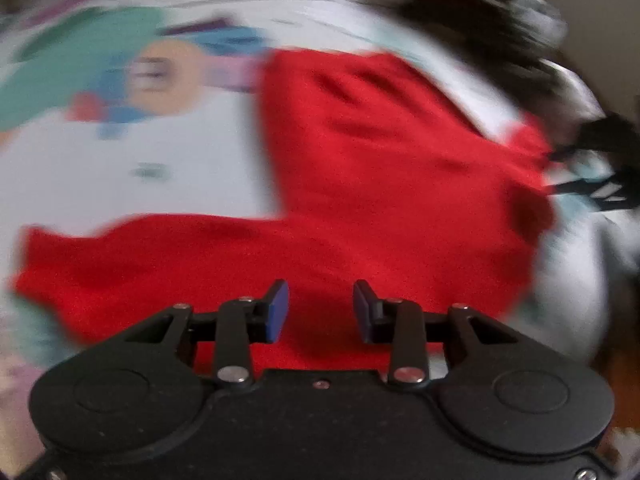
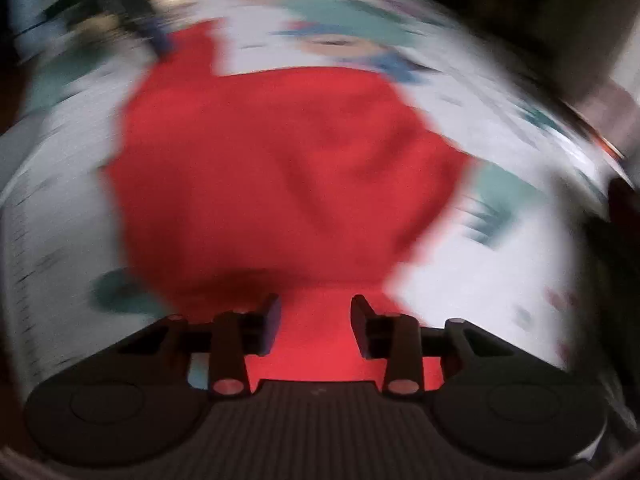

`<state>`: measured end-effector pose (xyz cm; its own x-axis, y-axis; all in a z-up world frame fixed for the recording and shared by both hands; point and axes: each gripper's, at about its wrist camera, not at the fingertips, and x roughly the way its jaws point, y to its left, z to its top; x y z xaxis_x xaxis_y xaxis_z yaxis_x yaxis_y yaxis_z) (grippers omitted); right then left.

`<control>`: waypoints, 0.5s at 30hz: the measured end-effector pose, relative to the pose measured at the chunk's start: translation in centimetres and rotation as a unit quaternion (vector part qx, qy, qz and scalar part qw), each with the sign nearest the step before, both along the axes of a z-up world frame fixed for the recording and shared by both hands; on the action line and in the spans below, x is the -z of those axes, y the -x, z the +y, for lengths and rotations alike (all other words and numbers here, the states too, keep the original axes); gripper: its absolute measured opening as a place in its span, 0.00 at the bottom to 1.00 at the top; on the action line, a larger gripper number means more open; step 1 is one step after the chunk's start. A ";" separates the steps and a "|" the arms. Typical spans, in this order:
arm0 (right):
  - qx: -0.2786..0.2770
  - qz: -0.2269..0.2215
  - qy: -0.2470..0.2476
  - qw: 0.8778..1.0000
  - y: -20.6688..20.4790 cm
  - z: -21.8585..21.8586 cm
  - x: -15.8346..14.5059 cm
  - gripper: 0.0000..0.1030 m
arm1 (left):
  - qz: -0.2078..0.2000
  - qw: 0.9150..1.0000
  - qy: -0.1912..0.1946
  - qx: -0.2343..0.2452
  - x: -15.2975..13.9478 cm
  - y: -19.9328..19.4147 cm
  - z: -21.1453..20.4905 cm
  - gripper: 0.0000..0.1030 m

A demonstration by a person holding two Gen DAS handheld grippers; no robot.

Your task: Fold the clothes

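Observation:
A red garment lies spread on a white printed sheet, with one sleeve stretching left in the left wrist view. My left gripper is open and empty, just above the garment's near edge. In the right wrist view the same red garment fills the middle, blurred by motion. My right gripper is open, with red cloth showing between and below its fingers, not pinched. The right gripper also shows at the right edge of the left wrist view, by the garment's far side.
The sheet carries a teal, blue and orange cartoon print. A dark pile of clothes lies at the back right in the left wrist view. Both views are motion-blurred.

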<state>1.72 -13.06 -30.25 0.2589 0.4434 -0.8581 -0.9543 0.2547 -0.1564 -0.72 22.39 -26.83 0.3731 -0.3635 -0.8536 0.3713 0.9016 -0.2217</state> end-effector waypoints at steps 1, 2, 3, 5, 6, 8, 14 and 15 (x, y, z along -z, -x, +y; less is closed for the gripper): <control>-0.019 -0.005 0.001 1.000 1.0 0.6 0.0 0.35 | -0.002 1.000 -0.004 0.025 0.1 0.6 -1.6 0.33; -0.033 -0.012 0.003 0.999 1.8 1.3 0.0 0.35 | -0.008 0.998 -0.012 0.053 0.1 1.1 -3.1 0.33; -0.043 -0.018 0.008 0.999 2.2 1.8 0.2 0.35 | -0.014 0.996 -0.018 0.081 0.2 1.6 -4.5 0.33; -0.058 -0.031 0.026 0.997 2.9 2.4 0.9 0.35 | -0.024 0.993 -0.037 0.107 0.5 2.2 -6.6 0.33; -0.053 -0.031 0.040 0.997 2.7 2.3 1.5 0.36 | -0.031 0.992 -0.055 0.108 0.8 2.3 -7.3 0.33; -0.038 -0.007 0.073 0.997 2.1 1.6 2.9 0.40 | -0.028 0.991 -0.083 0.099 1.9 2.2 -7.8 0.33; -0.071 0.022 0.093 0.993 1.2 -1.6 2.5 0.43 | 0.016 0.986 -0.097 0.138 3.7 3.5 -8.2 0.33; -0.073 0.032 0.094 0.992 0.8 -1.7 2.4 0.43 | 0.016 0.987 -0.088 0.136 3.4 3.3 -7.9 0.33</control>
<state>0.92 -14.72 -32.64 0.1455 0.3034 -0.9417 -0.9884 0.0856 -0.1252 -4.05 14.47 -30.19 0.2540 -0.2914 -0.9223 0.6004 0.7951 -0.0859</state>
